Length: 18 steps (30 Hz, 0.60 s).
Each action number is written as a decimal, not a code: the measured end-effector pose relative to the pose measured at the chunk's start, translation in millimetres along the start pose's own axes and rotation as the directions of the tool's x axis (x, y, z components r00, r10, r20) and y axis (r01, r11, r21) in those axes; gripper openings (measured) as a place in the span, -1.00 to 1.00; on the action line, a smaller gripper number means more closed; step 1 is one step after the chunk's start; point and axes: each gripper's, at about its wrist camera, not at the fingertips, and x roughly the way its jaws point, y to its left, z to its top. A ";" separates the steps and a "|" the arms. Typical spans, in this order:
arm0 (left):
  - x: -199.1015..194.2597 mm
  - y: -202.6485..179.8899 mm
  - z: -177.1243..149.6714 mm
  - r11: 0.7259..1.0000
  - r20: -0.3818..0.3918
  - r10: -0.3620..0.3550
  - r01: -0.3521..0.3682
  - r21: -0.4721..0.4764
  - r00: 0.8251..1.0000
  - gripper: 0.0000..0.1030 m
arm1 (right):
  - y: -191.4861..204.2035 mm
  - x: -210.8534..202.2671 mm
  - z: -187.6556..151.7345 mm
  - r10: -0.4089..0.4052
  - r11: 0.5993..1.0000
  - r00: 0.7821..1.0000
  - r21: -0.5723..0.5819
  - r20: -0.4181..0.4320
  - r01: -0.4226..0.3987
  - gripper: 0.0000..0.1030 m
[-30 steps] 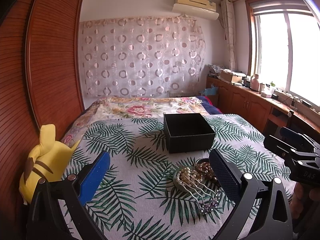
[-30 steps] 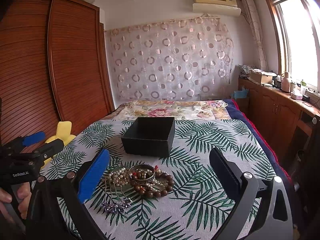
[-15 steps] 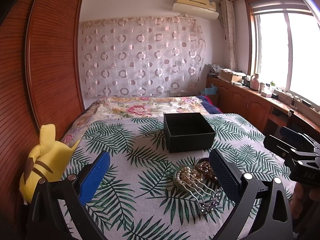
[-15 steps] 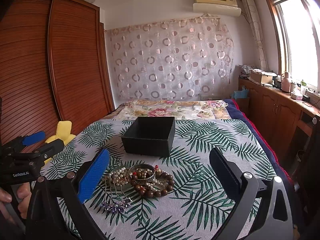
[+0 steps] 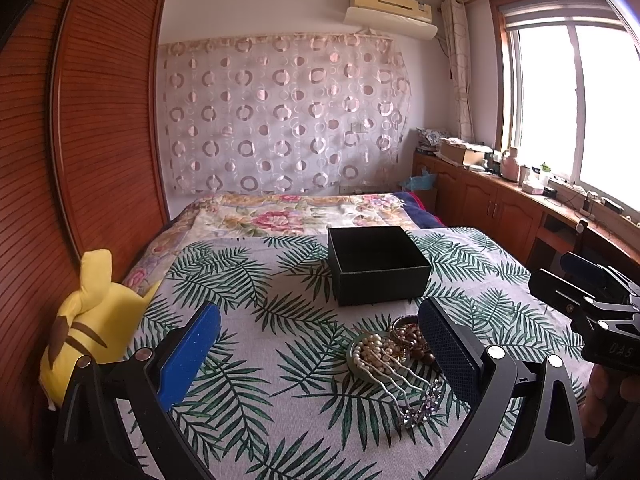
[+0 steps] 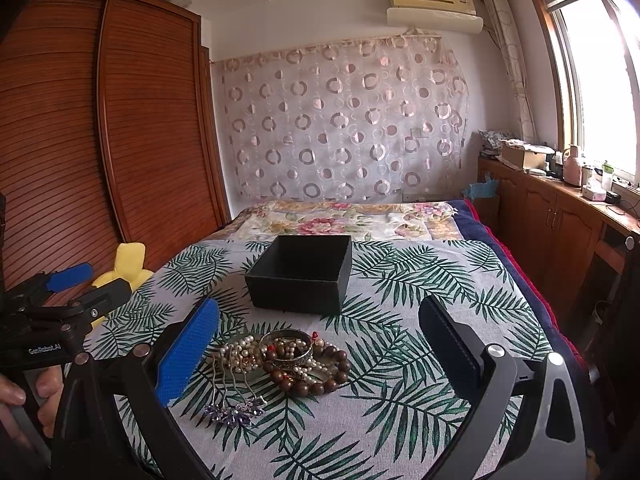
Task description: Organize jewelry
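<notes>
I hold left tool [image 5: 320, 360] spread, empty | right tool [image 6: 318, 356] spread, empty | jewelry pile [image 6: 280, 364] on bed [image 6: 420, 280] between right tool's fingers, toward near edge | black box [image 6: 300, 274] just beyond pile

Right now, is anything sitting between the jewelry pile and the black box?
Nothing visible. Only bare leaf-print cloth lies between the jewelry pile and the open black box behind it.
</notes>
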 end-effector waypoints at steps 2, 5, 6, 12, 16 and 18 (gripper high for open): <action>0.2 0.3 0.0 1.000 -0.001 -0.001 0.001 0.000 1.000 0.86 | 0.3 0.1 -0.1 -0.001 1.000 1.000 -0.001 0.000 0.001 0.96; 0.3 0.4 -0.1 1.000 -0.001 -0.001 0.001 -0.001 1.000 0.86 | -0.4 0.4 -0.3 -0.001 1.000 1.000 0.000 0.002 0.001 0.96; 0.2 0.1 -0.1 1.000 -0.002 0.000 0.000 -0.001 1.000 0.86 | 0.1 0.7 -0.3 0.000 1.000 1.000 0.000 0.001 0.000 0.96; 0.2 1.5 -1.2 1.000 -0.008 -0.006 0.006 -0.002 1.000 0.86 | 1.8 0.7 -0.1 0.002 1.000 1.000 -0.003 -0.003 -0.002 0.96; 5.9 2.3 -7.5 1.000 -0.040 -0.016 0.016 0.004 0.999 0.86 | 7.8 -0.5 -0.4 0.015 1.000 1.000 -0.016 -0.017 -0.015 0.96; 11.5 3.3 -11.9 1.000 -0.066 -0.026 0.026 0.003 0.997 0.86 | 7.1 3.4 -3.0 0.018 1.000 0.999 -0.021 -0.031 -0.019 0.96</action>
